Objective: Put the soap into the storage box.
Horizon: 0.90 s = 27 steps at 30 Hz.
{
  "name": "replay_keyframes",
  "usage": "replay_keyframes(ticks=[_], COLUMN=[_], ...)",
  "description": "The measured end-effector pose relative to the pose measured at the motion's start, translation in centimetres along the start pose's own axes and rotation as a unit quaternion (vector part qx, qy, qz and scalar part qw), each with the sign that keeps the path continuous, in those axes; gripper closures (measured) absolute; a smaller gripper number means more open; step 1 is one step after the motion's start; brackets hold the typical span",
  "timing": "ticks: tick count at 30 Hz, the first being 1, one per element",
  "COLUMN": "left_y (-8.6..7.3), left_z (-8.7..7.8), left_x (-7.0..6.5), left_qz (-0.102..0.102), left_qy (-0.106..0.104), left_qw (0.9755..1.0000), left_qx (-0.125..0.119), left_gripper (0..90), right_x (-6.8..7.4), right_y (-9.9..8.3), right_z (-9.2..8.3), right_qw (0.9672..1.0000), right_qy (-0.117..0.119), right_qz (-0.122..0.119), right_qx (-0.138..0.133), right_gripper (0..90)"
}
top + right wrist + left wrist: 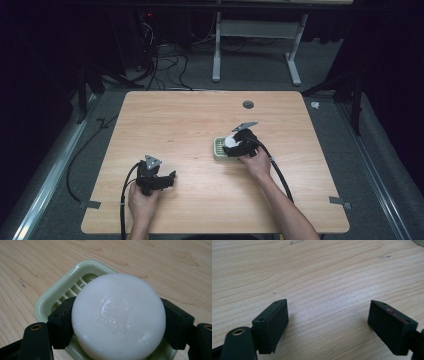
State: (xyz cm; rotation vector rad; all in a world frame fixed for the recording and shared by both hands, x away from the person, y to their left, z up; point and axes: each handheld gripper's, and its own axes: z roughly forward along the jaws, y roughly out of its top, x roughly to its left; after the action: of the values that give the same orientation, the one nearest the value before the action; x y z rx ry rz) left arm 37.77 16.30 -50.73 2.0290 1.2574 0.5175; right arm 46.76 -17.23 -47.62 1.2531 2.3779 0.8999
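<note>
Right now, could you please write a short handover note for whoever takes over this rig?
Right claw: shut on the round white bar of soap, held over the pale green slatted plastic soap dish right of the centre of the light wooden table.
Left claw: open, empty, low over bare tabletop at the near left.
Done: soap gripped.
Left: whether the soap touches the dish cannot be told; probably lower it in, release, withdraw.

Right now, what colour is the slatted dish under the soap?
Pale green, glossy; the dish shows best in the right gripper view, beneath the white soap.
</note>
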Motion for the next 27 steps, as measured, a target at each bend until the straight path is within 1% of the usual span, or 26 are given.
replay_keyframes(ticks=[10, 17, 20, 25, 27], left_y=[0.00, 0.00, -0.01, -0.01, -0.01], left_z=[0.00, 0.00, 0.01, 0.01, 0.00], left_x=[0.00, 0.02, 0.03, 0.03, 0.02], left_qz=[0.000, 0.000, -0.001, -0.001, -0.001], left_qy=[0.000, -0.001, -0.001, 0.000, 0.000], left_qw=[1.0000, 1.0000, 1.0000, 1.0000, 1.0000], left_qx=[0.000, -0.001, -0.002, -0.002, -0.001], left_gripper=[17.3, 17.3, 17.3, 17.3, 17.3], right_x=[0.03, 0.09, 0.12, 0.11, 0.03], right_y=[-0.14, -0.29, -0.32, -0.32, -0.29], right_z=[0.18, 0.03, -0.04, -0.27, -0.48], right_qw=[1.0000, 1.0000, 1.0000, 0.9999, 0.9999], right_qy=[0.003, -0.003, -0.002, -0.001, 0.000], right_qz=[-0.001, 0.008, 0.007, 0.013, 0.013], right_qx=[0.004, 0.003, 0.002, -0.002, -0.008], right_gripper=[24.4, 24.4, 24.3, 23.9, 23.7])
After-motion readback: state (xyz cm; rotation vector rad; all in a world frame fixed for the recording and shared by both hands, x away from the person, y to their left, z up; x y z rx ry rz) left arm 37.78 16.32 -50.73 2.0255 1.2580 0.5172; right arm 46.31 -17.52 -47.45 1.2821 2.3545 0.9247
